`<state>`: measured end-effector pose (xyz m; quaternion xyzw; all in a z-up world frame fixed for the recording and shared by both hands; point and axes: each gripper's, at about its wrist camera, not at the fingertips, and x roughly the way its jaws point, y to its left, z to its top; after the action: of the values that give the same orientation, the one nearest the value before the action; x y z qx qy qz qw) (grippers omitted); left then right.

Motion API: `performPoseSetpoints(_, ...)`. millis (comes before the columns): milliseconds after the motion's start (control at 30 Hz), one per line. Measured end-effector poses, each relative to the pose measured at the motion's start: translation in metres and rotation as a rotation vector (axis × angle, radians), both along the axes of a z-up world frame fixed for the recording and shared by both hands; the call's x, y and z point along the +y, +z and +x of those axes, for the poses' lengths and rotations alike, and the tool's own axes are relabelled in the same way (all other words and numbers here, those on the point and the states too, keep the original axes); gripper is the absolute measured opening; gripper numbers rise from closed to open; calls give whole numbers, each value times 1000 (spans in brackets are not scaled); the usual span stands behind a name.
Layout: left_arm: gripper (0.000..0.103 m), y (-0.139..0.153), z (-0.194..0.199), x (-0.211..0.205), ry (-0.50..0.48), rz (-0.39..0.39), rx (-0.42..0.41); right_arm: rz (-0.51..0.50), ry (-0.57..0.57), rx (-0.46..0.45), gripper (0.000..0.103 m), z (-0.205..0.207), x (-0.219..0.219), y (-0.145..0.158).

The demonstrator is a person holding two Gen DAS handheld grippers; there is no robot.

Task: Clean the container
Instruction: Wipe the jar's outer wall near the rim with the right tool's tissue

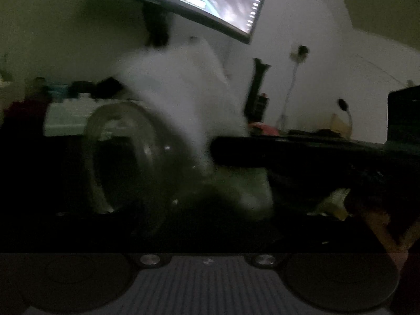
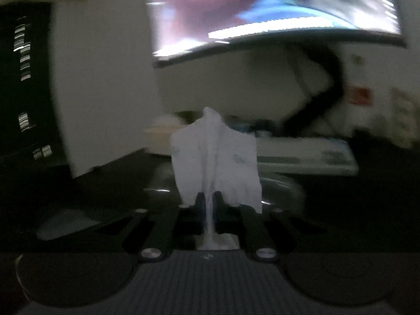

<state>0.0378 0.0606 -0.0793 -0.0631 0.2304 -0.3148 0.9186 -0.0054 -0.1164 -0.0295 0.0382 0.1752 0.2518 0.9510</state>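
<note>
On a dim desk, the right gripper (image 2: 207, 204) pinches a white tissue (image 2: 215, 162) upright, ready for wiping. The left gripper's jaws, out of frame, are spread wide around the clear container (image 1: 126, 157) lying sideways below a monitor (image 2: 275, 13).

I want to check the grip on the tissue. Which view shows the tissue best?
The right wrist view: the tissue stands sharp and central, pinched in the shut right claw. The left wrist view shows it only as a white blur behind the jar.
</note>
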Motion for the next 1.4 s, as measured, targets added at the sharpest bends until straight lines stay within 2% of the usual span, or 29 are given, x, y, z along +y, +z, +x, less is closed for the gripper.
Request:
performPoseSetpoints(133,103,-2,2,9,0,-50,7,35,-15,-6,9,2,-6,1)
performPoseSetpoints(333,103,-5,-1,-1,-35,-34,-16,26,162,-68,8,-15,18,-1)
performPoseSetpoints(400,103,-4,-3,-6,-60,-35,-24,22,142,-84,7,-12,17,-2)
performPoseSetpoints(467,103,-1,-8,-10,-80,-28,-38,63,81,-51,7,1,5,-2)
performPoseSetpoints(600,96,7,-16,-12,-160,-88,-53,103,-27,-5,8,15,-22,-6)
performPoseSetpoints(633,95,9,-19,-14,-165,-95,-59,110,-30,3,11,18,-26,-8)
performPoseSetpoints(767,97,13,-26,-16,-173,-81,-89,139,-22,25,12,21,-37,-8)
performPoseSetpoints(833,100,13,-27,-14,-163,-73,-103,149,-17,36,13,21,-39,-7)
performPoseSetpoints(933,103,12,-19,-5,-103,-69,-76,151,17,50,13,24,-38,-9)
performPoseSetpoints(1067,103,4,-4,11,-22,-56,-19,136,139,47,13,32,-24,-3)
performPoseSetpoints(1133,103,-3,4,18,-18,-78,1,104,203,38,13,35,-11,2)
performPoseSetpoints(1200,103,-6,5,22,-17,-102,0,70,231,33,13,40,3,5)
performPoseSetpoints(1300,103,-4,2,19,7,-69,-27,23,249,23,13,48,16,5)
performPoseSetpoints(1400,103,-3,1,17,55,-37,-53,22,220,36,11,63,14,2)
